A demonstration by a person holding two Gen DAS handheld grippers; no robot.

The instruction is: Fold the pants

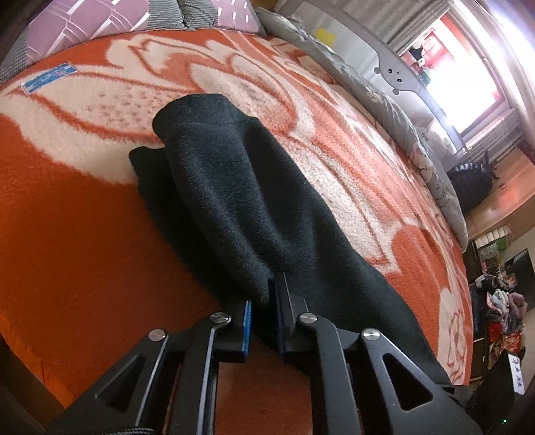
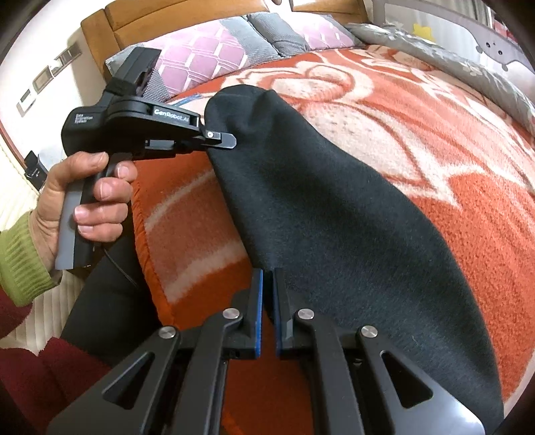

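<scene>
The dark pants [image 1: 240, 204] lie folded lengthwise on an orange and cream blanket [image 1: 83, 217]. My left gripper [image 1: 265, 294] is shut on the near edge of the pants and lifts it a little. In the right wrist view the pants [image 2: 334, 207] stretch from near to far. My right gripper [image 2: 268, 277] is shut on their near left edge. The left gripper [image 2: 227, 140] also shows there, held by a hand [image 2: 90, 197], pinching the far left corner of the pants.
Purple and grey pillows [image 2: 214, 57] and a wooden headboard [image 2: 160, 23] are at the far end of the bed. A grey quilt [image 1: 401, 117] and a bed rail [image 1: 398, 70] run along the far side. The blanket's edge [image 2: 143, 241] drops off at left.
</scene>
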